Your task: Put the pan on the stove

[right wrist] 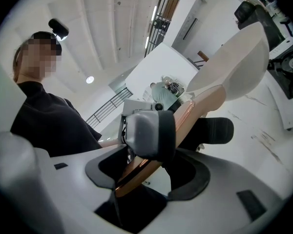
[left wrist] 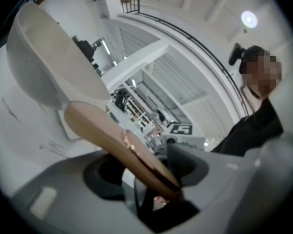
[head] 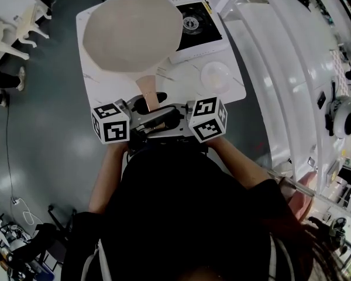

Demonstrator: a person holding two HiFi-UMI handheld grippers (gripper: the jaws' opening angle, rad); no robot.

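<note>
Black cloth of my top fills the foreground; beyond it sit the two checker-marked cubes [head: 111, 123]. My left gripper [left wrist: 146, 167] and right gripper [right wrist: 183, 128] face each other, and the fingers of both are clamped on the flat, glossy copper-brown handle [head: 147, 95], one from each side. The pan [head: 131, 31] is wide, round and matte cream, held up over the white marble-veined worktop [head: 181, 78]. Its rim overlaps the boxy white stove [head: 196, 22] with its black burner plate at the far right. A small translucent round dish [head: 215, 75] lies near the stove.
</note>
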